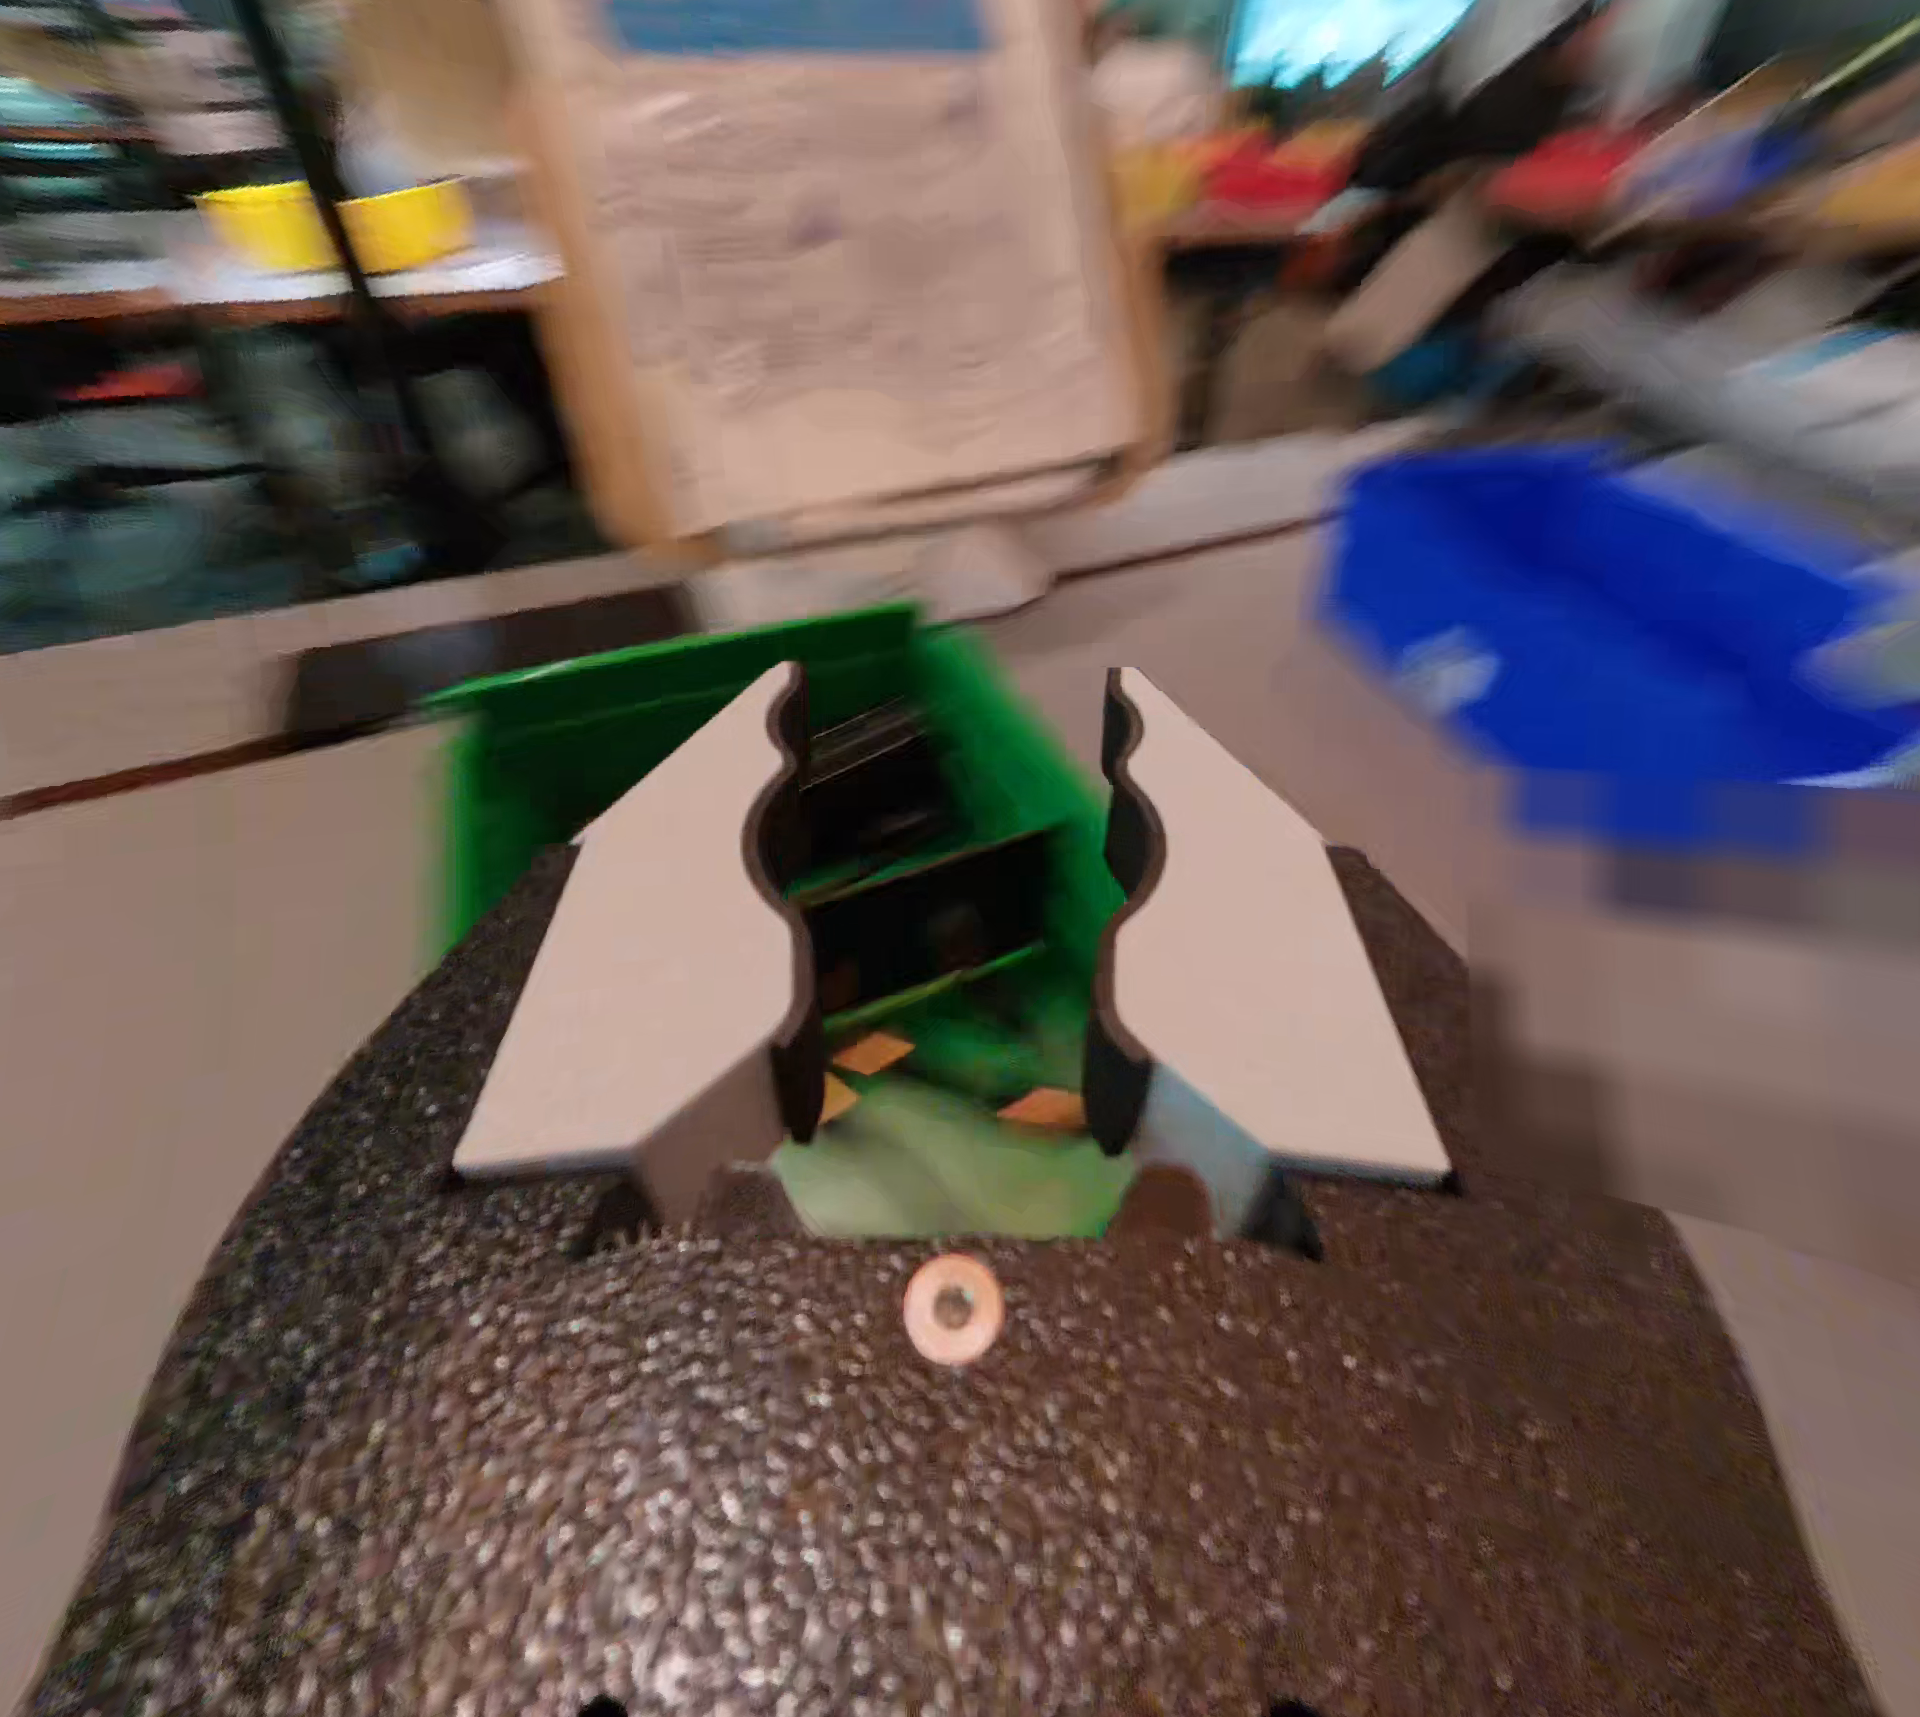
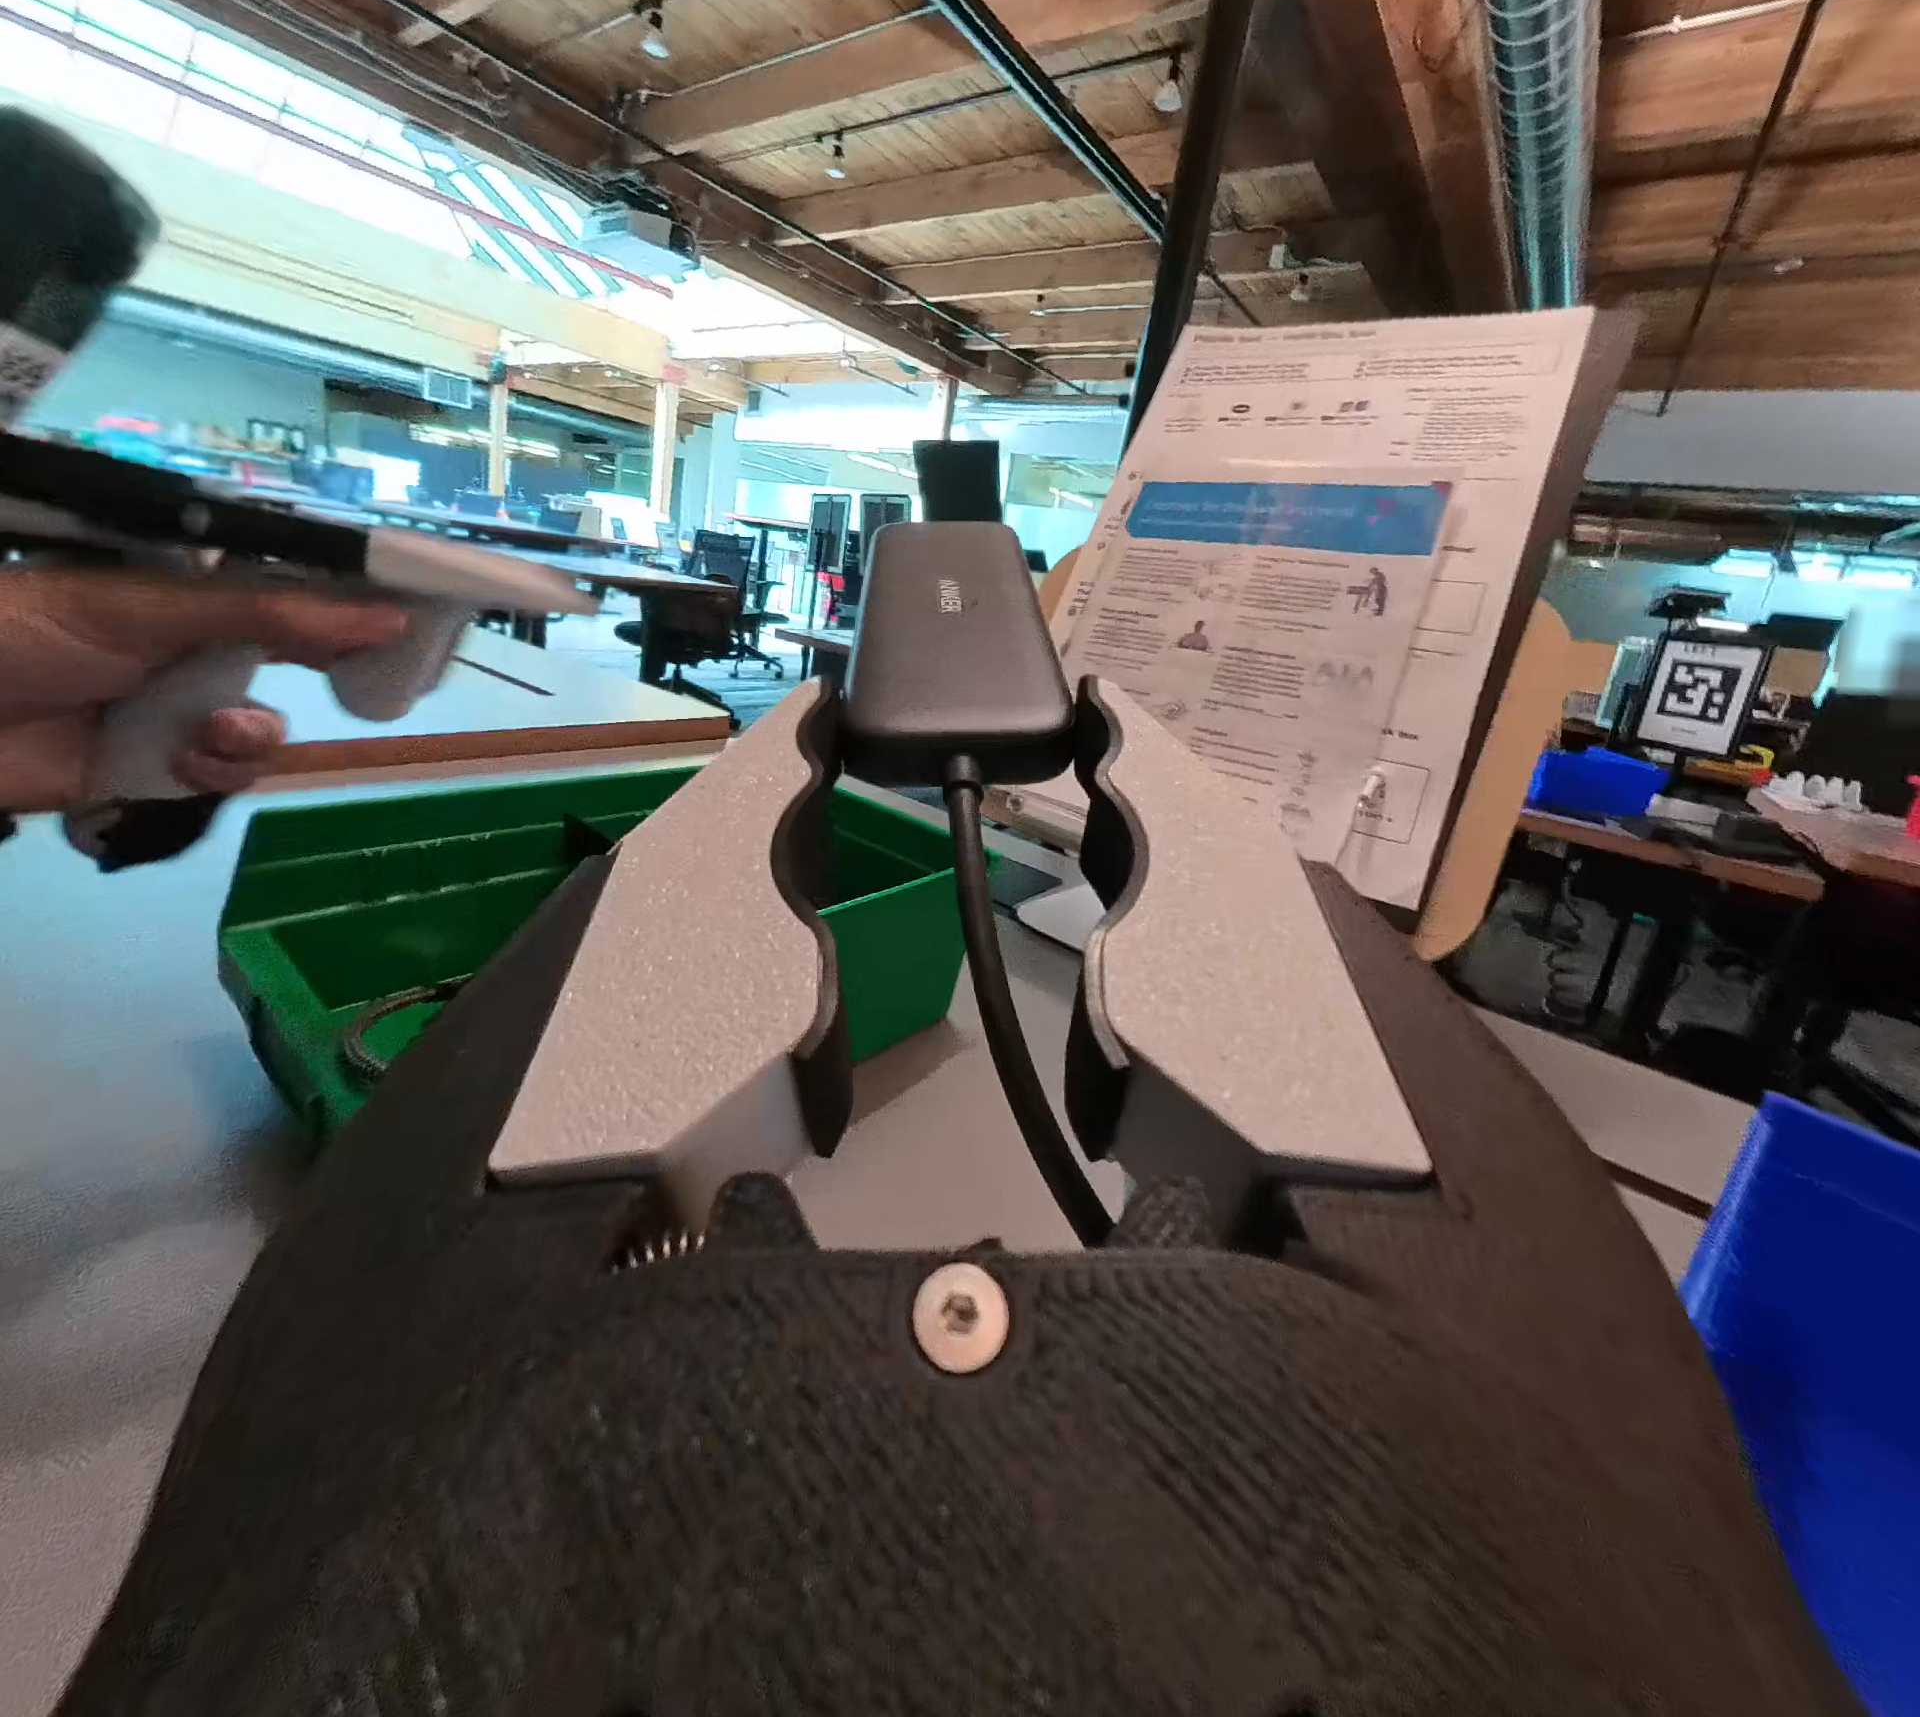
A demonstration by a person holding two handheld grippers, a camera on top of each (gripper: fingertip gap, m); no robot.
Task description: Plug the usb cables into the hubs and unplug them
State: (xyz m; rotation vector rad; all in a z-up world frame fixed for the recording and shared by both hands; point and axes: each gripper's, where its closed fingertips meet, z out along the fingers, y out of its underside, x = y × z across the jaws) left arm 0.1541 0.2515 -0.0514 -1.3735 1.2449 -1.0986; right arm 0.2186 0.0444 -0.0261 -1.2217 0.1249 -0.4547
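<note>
Hub (image 2: 956,649) sat clamped in the right gripper (image 2: 956,722); left gripper (image 1: 951,836), fingers spread and empty over the green bin (image 1: 499,794), probably needed a cable next.

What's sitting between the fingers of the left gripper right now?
Nothing is held. In the left wrist view the left gripper is open, and through the gap shows only the green bin beyond.

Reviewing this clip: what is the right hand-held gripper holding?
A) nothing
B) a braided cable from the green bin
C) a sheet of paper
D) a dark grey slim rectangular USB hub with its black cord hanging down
D: in the right wrist view, the right hand-held gripper is clamped on the dark grey slim rectangular USB hub, its black cord trailing down between the fingers.
</note>
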